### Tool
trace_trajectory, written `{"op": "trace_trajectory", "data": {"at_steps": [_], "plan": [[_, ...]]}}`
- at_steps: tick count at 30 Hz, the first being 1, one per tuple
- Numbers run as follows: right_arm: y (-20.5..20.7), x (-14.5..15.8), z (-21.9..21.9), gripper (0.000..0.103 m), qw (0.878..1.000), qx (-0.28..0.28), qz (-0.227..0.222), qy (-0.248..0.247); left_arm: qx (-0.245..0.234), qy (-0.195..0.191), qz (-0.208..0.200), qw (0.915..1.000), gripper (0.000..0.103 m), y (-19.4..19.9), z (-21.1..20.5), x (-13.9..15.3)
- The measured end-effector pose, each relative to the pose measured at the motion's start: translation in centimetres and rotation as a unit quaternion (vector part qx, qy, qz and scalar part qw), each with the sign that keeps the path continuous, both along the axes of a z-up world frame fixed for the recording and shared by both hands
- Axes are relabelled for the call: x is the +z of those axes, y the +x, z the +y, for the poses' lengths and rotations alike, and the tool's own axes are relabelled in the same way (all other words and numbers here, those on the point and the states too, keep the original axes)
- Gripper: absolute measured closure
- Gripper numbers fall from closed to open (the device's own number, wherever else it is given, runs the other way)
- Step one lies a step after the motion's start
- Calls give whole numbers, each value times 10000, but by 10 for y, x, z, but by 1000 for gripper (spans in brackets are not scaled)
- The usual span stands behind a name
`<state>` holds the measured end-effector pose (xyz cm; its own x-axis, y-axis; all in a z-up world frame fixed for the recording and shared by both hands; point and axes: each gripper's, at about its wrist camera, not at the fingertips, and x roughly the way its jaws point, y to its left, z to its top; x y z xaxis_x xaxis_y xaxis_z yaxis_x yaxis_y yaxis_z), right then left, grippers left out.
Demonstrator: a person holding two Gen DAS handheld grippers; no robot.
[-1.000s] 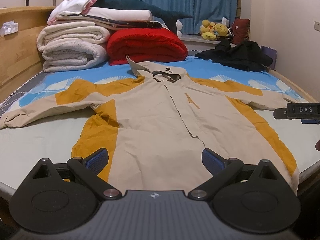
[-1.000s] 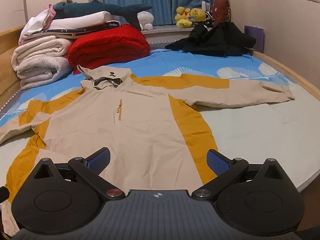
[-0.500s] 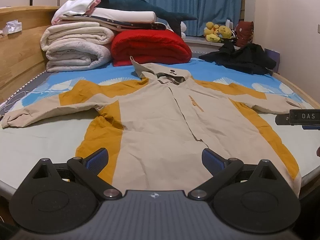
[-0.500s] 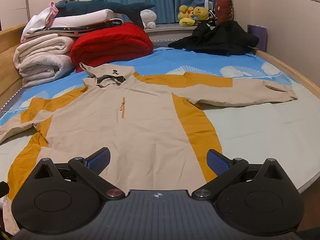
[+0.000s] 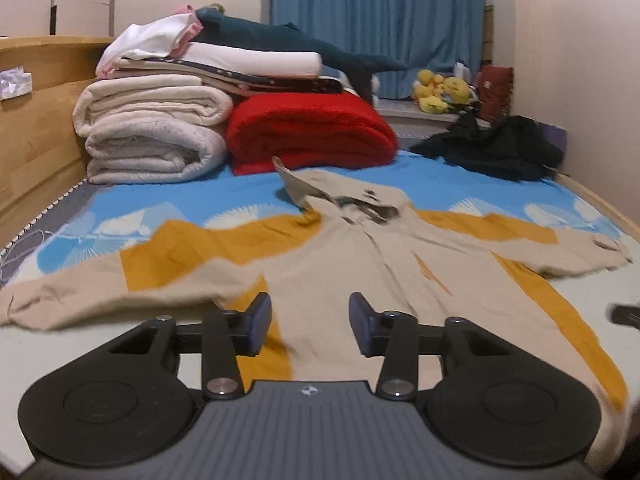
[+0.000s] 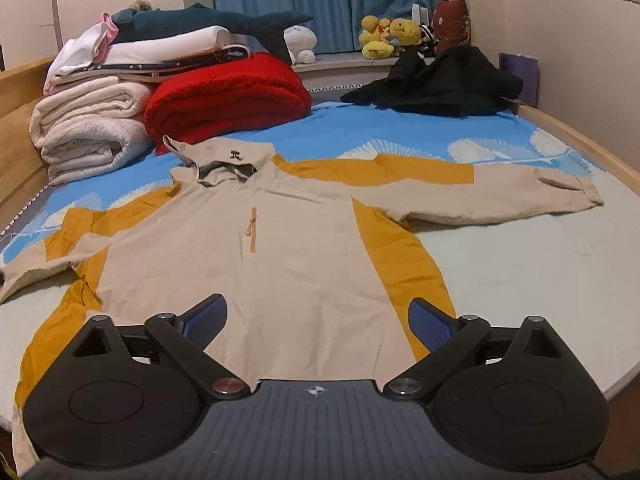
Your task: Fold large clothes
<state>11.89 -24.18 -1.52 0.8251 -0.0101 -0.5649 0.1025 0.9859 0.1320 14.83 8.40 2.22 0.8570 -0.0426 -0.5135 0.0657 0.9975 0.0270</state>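
A beige and mustard hooded jacket lies spread flat, front up, on the bed, with both sleeves stretched out sideways. My left gripper hovers over the jacket's lower body near its left mustard panel. Its jaws are closing, about half apart, and nothing is pressed between the pads. The picture is blurred by motion. In the right wrist view the jacket fills the middle. My right gripper hangs above the hem, jaws wide and just starting to close, with nothing held.
Rolled white quilts, a red blanket and a shark plush are piled at the bed's head. A black garment lies at the far right, with plush toys behind. A wooden bed frame runs along the left.
The left gripper has moved forward over the jacket and its jaws have narrowed to about half. The right gripper stayed in place and its jaws have narrowed slightly.
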Motion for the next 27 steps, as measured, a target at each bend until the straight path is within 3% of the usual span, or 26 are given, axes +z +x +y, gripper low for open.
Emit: {"op": "trace_trajectory", "data": {"at_steps": [5, 8, 11, 14, 17, 19, 23, 27], "plan": [[24, 12, 1, 15, 9999, 1, -167, -32, 492, -153, 164, 9985, 57, 76, 61, -11], [50, 27, 16, 16, 9980, 150, -533, -300, 979, -186, 339, 9944, 57, 111, 105, -32], [89, 42, 41, 16, 9942, 492, -790, -534, 1541, -342, 506, 9862, 57, 134, 157, -54], [130, 50, 59, 16, 9921, 679, -980, -395, 2102, -533, 643, 9741, 54, 146, 205, -68], [163, 47, 73, 16, 9902, 804, -1121, -203, 2549, -387, 637, 9641, 31, 154, 247, -77], [179, 36, 82, 16, 9905, 935, -995, -151, 2979, -302, 644, 9520, 23, 159, 274, -83], [198, 19, 97, 16, 9924, 1038, -657, -111, 3782, -710, 656, 9207, 17, 160, 331, -96], [207, 4, 116, 16, 9915, 1124, -606, -235, 4614, -1477, 917, 8700, 17, 154, 394, -128]]}}
